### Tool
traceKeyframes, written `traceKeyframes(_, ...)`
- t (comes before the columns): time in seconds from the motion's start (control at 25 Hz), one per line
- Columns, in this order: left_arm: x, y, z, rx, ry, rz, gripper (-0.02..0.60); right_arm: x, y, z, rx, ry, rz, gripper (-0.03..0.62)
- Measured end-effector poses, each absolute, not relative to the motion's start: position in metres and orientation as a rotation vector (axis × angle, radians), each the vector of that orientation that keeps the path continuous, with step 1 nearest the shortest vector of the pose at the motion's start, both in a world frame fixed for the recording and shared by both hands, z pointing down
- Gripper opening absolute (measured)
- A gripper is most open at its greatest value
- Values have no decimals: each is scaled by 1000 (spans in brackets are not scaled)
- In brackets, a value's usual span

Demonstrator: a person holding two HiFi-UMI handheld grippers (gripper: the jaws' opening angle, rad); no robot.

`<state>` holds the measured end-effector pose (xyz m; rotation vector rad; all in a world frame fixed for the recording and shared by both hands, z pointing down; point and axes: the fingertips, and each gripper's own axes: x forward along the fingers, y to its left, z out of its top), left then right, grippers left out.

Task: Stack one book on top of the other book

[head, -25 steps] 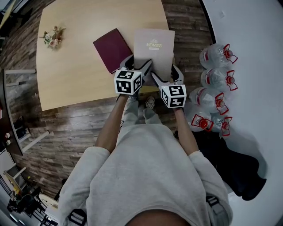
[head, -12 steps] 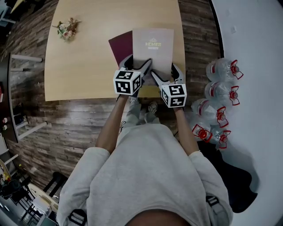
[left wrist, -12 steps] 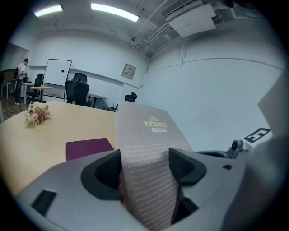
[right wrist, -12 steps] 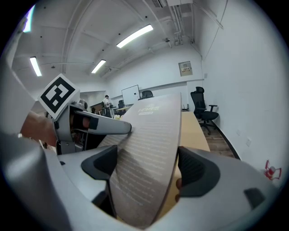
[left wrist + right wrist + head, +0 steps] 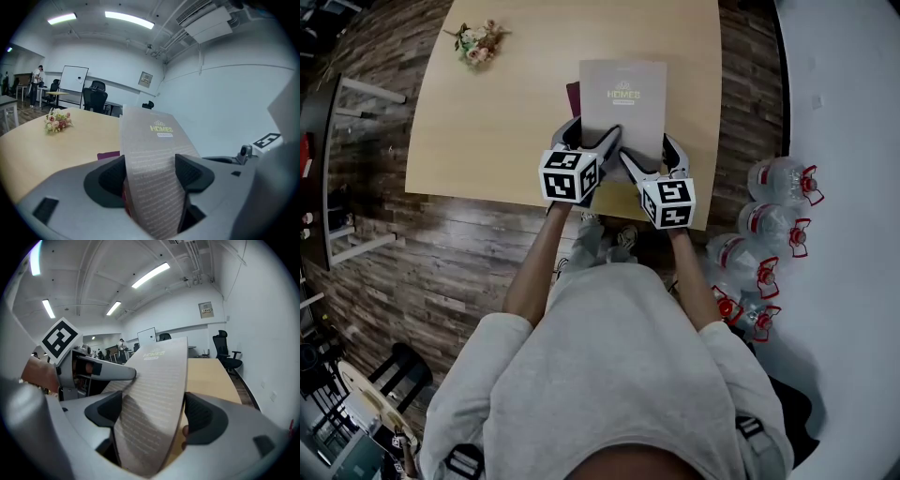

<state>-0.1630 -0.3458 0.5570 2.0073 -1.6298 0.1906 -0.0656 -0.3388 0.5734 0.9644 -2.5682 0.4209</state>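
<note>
Head view: we find left gripper (image 5: pixel 592 141) and right gripper (image 5: pixel 652 155) each clamped wide on the grey HOMES book (image 5: pixel 623 108). The maroon book (image 5: pixel 573 95) apparently lies beneath, beyond the left jaws.

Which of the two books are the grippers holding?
The pale grey HOMES book, clamped by the left gripper and right gripper; the maroon book lies on the table, mostly hidden beneath it.

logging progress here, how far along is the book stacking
Done: grey book is off the table, over the maroon book. In hand: left gripper and right gripper both clamp its near edge. Left: lower it onto the maroon book and let go.
</note>
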Motion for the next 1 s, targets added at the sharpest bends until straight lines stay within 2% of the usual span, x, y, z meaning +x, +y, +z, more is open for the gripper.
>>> traceKeyframes(0.36, -206, -342, 557, 1938, -1693, 165, 336, -108, -342, 573, 869, -2587, 409, 413)
traceKeyframes(1.0, -213, -355, 585, 1898, -1661, 213, 336, -116, -356, 601, 843, -2534, 480, 410)
